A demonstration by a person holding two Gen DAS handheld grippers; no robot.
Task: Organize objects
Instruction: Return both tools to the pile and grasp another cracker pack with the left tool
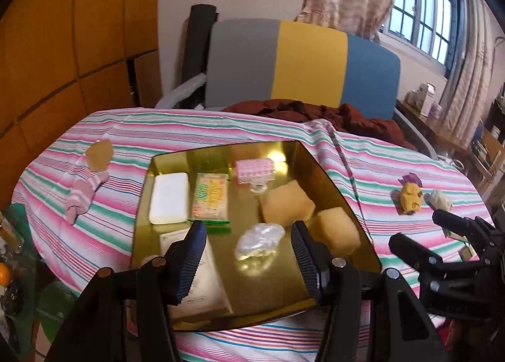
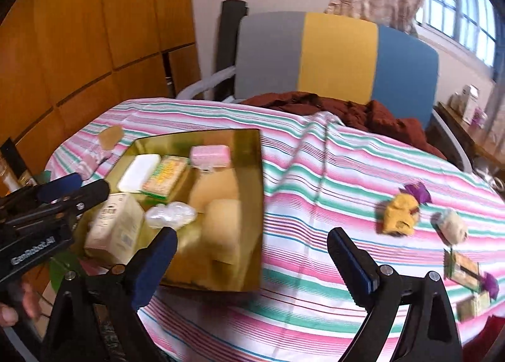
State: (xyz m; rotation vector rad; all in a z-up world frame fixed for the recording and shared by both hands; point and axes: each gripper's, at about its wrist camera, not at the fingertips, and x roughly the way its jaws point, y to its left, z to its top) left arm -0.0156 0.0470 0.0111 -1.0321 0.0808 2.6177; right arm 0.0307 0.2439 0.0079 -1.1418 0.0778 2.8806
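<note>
A gold tray [image 1: 341,191] [image 2: 252,204] sits on the striped tablecloth. In it lie a white soap bar [image 1: 169,202], a green-edged snack pack [image 1: 210,201], a pink packet [image 1: 255,169], two tan sponges [image 1: 287,207], a clear plastic wad [image 1: 260,240] and a cream box [image 2: 115,229]. My left gripper [image 1: 247,262] is open and empty above the tray's near end. My right gripper [image 2: 252,261] is open and empty over the cloth just right of the tray. A yellow crumpled wrapper [image 2: 399,213] and a pale wad [image 2: 453,226] lie at the right.
A pink striped rolled cloth [image 1: 83,195] and a tan card [image 1: 100,154] lie left of the tray. Small packets [image 2: 467,270] sit at the near right edge. A grey, yellow and blue chair [image 1: 303,62] with a dark red garment [image 1: 331,113] stands behind the table.
</note>
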